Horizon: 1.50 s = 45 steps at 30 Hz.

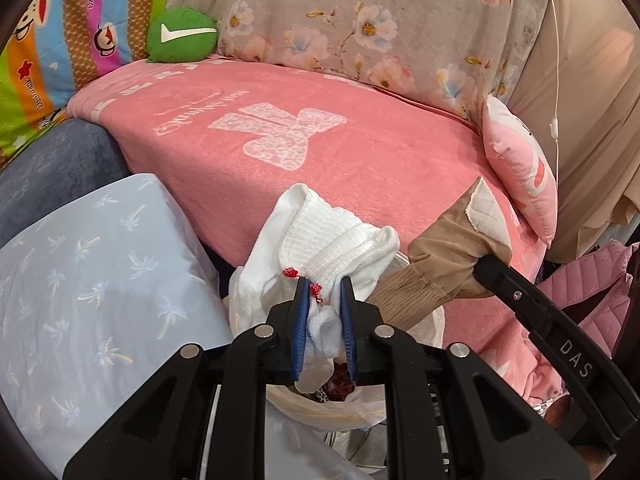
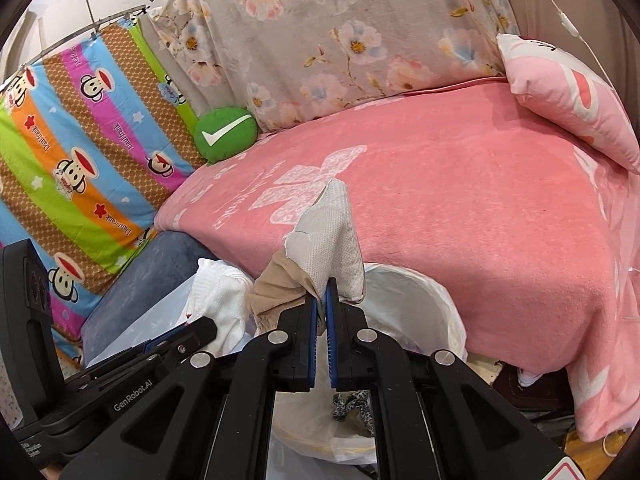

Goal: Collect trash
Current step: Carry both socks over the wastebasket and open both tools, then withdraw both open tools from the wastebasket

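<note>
A pink blanket (image 2: 460,220) covers the sofa seat in front of me, with a floral cloth (image 2: 340,32) hung behind it and a striped monkey-print sheet (image 2: 80,128) to its left. A green round cushion (image 2: 226,134) sits at the blanket's back left corner, a pink pillow (image 2: 568,100) at its right end. Just in front of the blanket's near edge stands a bin lined with a white bag (image 2: 416,304). My left gripper (image 1: 325,292) is clamped on a white sock (image 1: 336,236) with red stitching, held above the bin. My right gripper (image 2: 322,292) is pinched tight on a beige stocking with a white sole (image 2: 332,240), also over the bin, just right of the sock. The 2 items hang close together.
</note>
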### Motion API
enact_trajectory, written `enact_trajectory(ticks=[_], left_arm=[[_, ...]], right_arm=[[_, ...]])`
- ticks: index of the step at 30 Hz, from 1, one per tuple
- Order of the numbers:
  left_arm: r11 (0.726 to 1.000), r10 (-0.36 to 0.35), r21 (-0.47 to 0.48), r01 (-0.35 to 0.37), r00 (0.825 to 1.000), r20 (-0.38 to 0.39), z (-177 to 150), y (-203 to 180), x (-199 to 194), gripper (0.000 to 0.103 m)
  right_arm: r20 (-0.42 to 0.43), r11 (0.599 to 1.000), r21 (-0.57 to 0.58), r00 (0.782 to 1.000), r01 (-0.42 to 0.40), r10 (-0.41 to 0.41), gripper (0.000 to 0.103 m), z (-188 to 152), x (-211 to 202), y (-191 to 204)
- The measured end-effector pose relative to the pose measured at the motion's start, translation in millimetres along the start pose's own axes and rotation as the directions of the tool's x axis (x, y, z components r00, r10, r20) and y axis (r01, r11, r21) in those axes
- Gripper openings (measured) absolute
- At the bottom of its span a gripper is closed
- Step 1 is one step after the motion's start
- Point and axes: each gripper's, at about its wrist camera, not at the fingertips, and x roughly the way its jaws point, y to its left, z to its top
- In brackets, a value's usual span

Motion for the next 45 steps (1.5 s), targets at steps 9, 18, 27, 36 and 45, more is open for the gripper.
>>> enact_trajectory(ticks=[9, 18, 27, 36, 45], left_arm=[[1.000, 0.007, 0.011, -0.007, 1.000, 0.014, 1.0, -10.5, 2.8, 0.050], [1.000, 0.022, -0.003, -0.022, 0.999, 0.024, 0.4, -4.0, 1.1, 0.054], [0.999, 0.041, -0.018, -0.040, 0.999, 0.029, -0.7, 5.2, 0.6, 0.064], [0.998, 0.049, -0.034, -0.048, 0.998, 0.034, -6.9, 16.3, -5.3, 0.064], [0.995, 0.090, -0.037, -0.088, 0.995, 0.049, -14.9, 23.1, -15.5, 0.064]], right_arm=[[0.007, 1.000, 0.003, 1.000, 0.006, -0.006, 0.004, 2.5, -2.1, -7.7], [0.006, 1.000, -0.019, 1.000, -0.003, 0.003, 0.006, 4.9, 1.1, -1.7], [-0.001, 0.999, -0.048, 1.000, -0.014, 0.014, 0.010, 5.5, 10.1, 9.9], [-0.028, 0.996, -0.084, 1.000, -0.017, 0.015, 0.020, -2.8, 9.3, 21.7], [-0.063, 0.991, -0.134, 0.998, 0.010, -0.018, 0.030, -17.9, 1.4, 25.6]])
